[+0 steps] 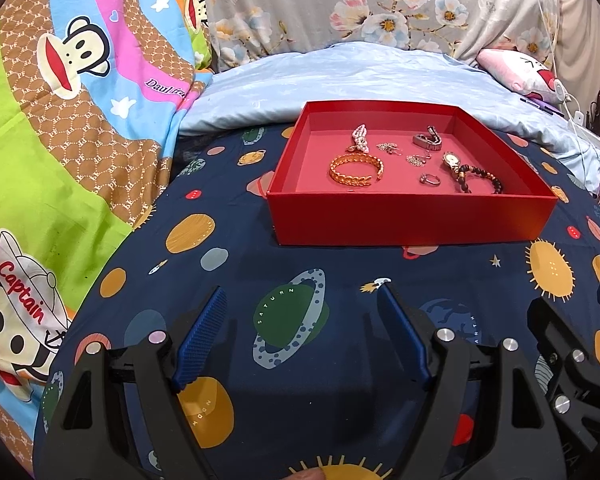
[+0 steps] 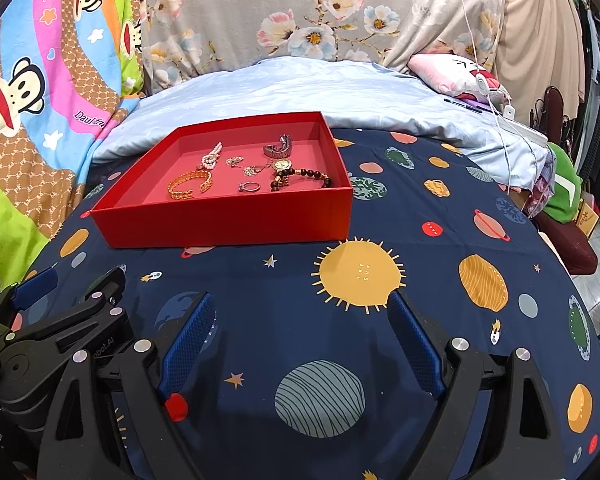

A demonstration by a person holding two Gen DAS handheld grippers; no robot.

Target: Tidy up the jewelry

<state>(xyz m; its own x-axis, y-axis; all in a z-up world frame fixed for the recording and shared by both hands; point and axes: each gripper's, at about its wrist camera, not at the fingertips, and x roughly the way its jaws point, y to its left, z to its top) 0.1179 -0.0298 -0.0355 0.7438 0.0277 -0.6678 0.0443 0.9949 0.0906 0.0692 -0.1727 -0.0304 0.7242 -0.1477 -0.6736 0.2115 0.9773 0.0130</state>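
In the left wrist view, a shallow square red cardboard box [image 1: 412,220] is seen resting on a bed covered by a navy sheet printed with planets and suns [image 1: 300,280]. All the jewelry that can be seen is gathered on the box's pink floor: a gold chain-link cuff bracelet [image 1: 356,171], a pale pink pearl strand [image 1: 359,136], a dark metal watch band [image 1: 428,140], two small silver chain tangles [image 1: 404,152], a silver ring [image 1: 430,179], a gold-faced watch [image 1: 451,160] and a dark wooden bead bracelet [image 1: 482,178]. The pieces are spread apart on the floor, which would suit keeping chains from knotting. The left tongs [image 1: 302,300] are held released, blue pads wide apart with nothing between them, low over the sheet. The box lies well ahead of them and slightly to the right. The right tongs' black frame shows at the right edge.

In the right wrist view, the same box is found ahead and to the left of the right tongs [image 2: 302,304], which are likewise spread wide and empty over the sheet. The watch and bead bracelet are seen touching near the box's right wall. No jewelry is seen on the sheet outside the box. Both tongs being held back near the bed's front edge fits either a pause ahead of sorting within the box or a finished gathering; which one cannot be told.
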